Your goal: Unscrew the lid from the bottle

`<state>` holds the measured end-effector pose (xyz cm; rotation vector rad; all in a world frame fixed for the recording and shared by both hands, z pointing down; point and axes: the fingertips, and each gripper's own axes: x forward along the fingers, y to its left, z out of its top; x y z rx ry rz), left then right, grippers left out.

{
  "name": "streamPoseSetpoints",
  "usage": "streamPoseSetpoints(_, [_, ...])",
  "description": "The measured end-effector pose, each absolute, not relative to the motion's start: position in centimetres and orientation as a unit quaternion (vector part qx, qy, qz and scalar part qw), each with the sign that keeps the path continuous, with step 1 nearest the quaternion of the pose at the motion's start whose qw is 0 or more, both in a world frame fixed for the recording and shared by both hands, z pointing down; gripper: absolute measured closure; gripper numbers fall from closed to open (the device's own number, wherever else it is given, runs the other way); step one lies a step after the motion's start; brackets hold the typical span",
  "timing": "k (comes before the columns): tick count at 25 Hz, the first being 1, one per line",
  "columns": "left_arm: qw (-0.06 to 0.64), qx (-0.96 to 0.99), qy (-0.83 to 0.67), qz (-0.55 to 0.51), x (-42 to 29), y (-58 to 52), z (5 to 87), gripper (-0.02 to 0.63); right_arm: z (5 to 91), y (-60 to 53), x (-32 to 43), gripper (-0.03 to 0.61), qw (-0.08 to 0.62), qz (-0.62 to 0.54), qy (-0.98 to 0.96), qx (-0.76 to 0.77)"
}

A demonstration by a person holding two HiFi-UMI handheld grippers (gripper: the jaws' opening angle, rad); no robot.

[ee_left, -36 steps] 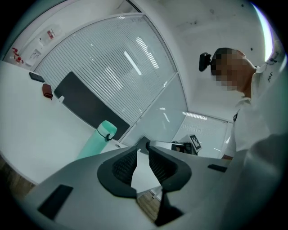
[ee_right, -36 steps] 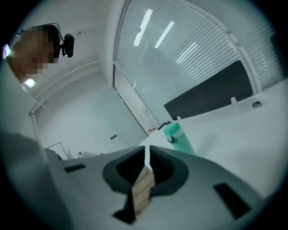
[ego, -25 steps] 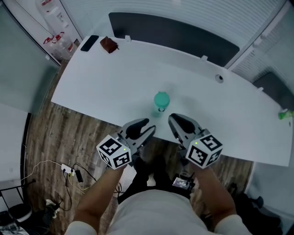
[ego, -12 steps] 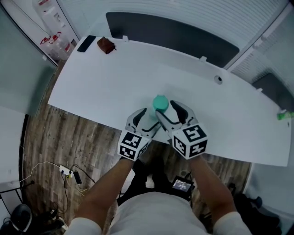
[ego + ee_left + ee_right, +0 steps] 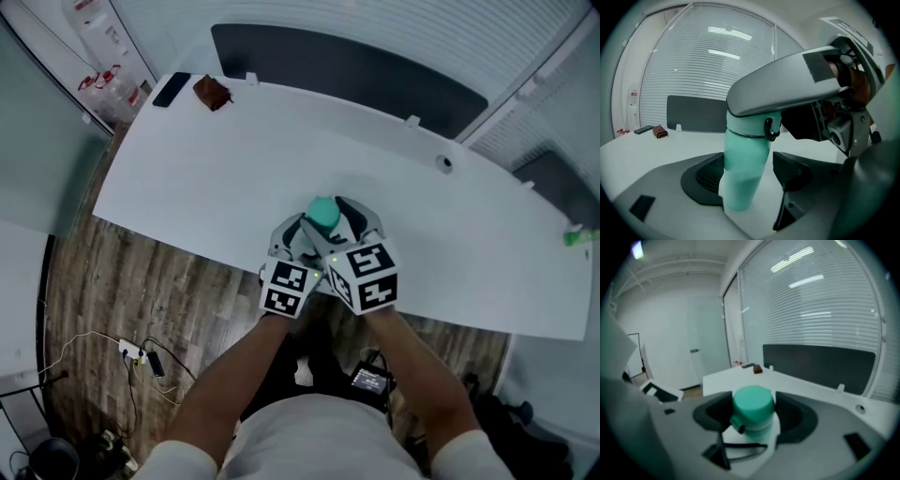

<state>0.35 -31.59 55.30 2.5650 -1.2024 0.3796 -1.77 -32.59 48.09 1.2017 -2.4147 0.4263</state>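
A mint-green bottle [image 5: 742,173] stands upright near the front edge of the white table [image 5: 206,178]. Its green lid [image 5: 753,403] carries a small dark loop. My left gripper [image 5: 747,174] straddles the bottle's body low down; its jaws are opening, with a clear gap at the right pad. My right gripper [image 5: 752,417] straddles the lid from above, jaws opening, and the pads [image 5: 794,416] stand just off the lid. In the head view both grippers crowd round the lid [image 5: 324,210], the left gripper [image 5: 307,239] below the right gripper [image 5: 330,217].
A black phone [image 5: 170,89] and a brown pouch [image 5: 211,92] lie at the table's far left corner. A cable hole [image 5: 444,163] sits at the back right, and a green object [image 5: 581,236] at the right edge. A dark panel [image 5: 356,66] runs behind the table.
Both grippers have moved forward from the table's front edge to the bottle and now stand round it. Their jaws have spread wider.
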Motion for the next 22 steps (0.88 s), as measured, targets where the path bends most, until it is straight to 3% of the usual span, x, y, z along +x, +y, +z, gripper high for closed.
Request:
streamPoseSetpoints(8, [0.143, 0.891, -0.406, 0.141, 0.6, -32.5, 55.2, 0.298, 48.2, -32.6, -1.7, 0.296, 0.225, 0.136, -0.867, 0.424])
streamPoseSetpoints(22, [0.101, 0.966, -0.125, 0.201, 1.3, -29.9, 55.4, 0.301, 48.3, -30.5, -2.0, 0.290, 0.272, 0.107, -0.910, 0.296])
